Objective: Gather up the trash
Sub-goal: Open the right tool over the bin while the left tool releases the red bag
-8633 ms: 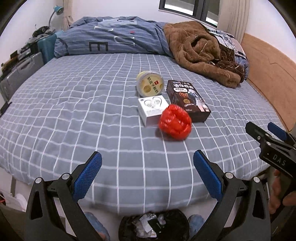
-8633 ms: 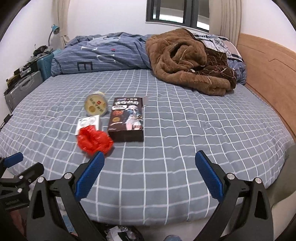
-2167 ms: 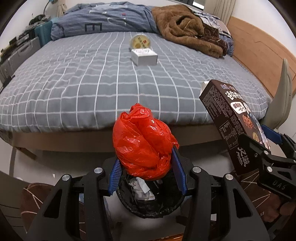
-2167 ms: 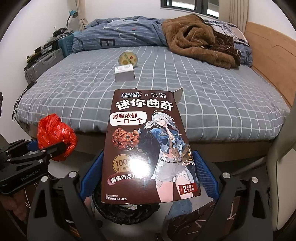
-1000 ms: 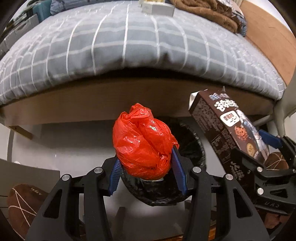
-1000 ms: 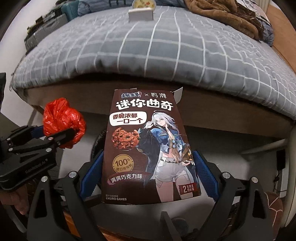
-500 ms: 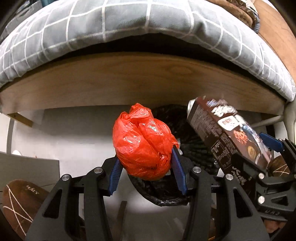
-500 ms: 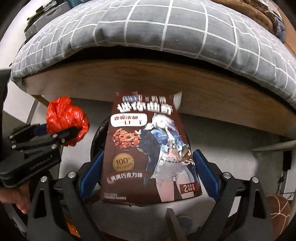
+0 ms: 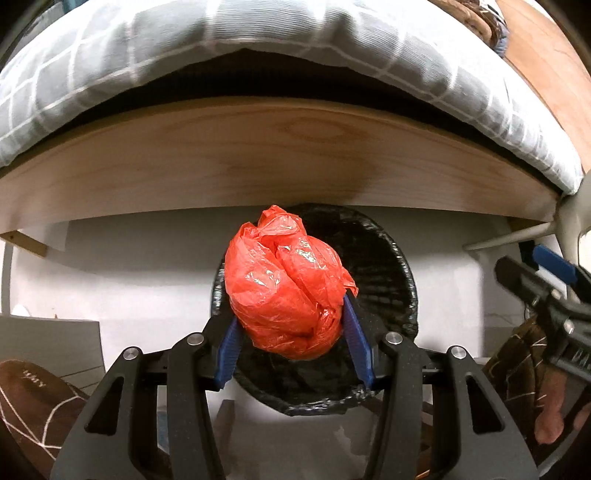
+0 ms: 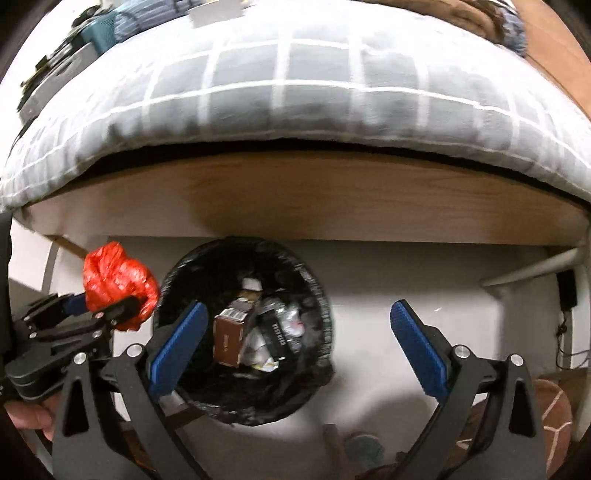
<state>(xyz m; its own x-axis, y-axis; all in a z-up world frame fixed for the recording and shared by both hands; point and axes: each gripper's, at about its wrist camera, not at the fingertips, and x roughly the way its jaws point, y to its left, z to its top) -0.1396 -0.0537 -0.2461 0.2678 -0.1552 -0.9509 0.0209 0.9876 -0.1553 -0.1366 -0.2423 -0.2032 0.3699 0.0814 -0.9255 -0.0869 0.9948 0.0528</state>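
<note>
My left gripper [image 9: 291, 321] is shut on a crumpled red plastic bag [image 9: 284, 280], held just above the black-lined trash bin [image 9: 402, 280] on the floor. In the right wrist view my right gripper [image 10: 295, 310] hangs over the same bin [image 10: 321, 295], its jaws opening wide with nothing between them. The brown cookie box [image 10: 231, 334] lies inside the bin among other rubbish. The red bag [image 10: 118, 280] and left gripper show at that view's left edge. The right gripper's fingers [image 9: 554, 262] show at the left wrist view's right edge.
The bed's wooden frame [image 9: 288, 162] and grey checked mattress [image 10: 295, 92] overhang just behind the bin. Brown slippers [image 9: 33, 402] lie on the floor at left and right [image 10: 550, 410]. A chair leg [image 9: 509, 238] stands at right. A white box [image 10: 218, 11] rests on the bed.
The cookie box has left my right gripper and now lies in the bin; the right jaws have spread wider. My left gripper has sunk closer to the bin with the red bag.
</note>
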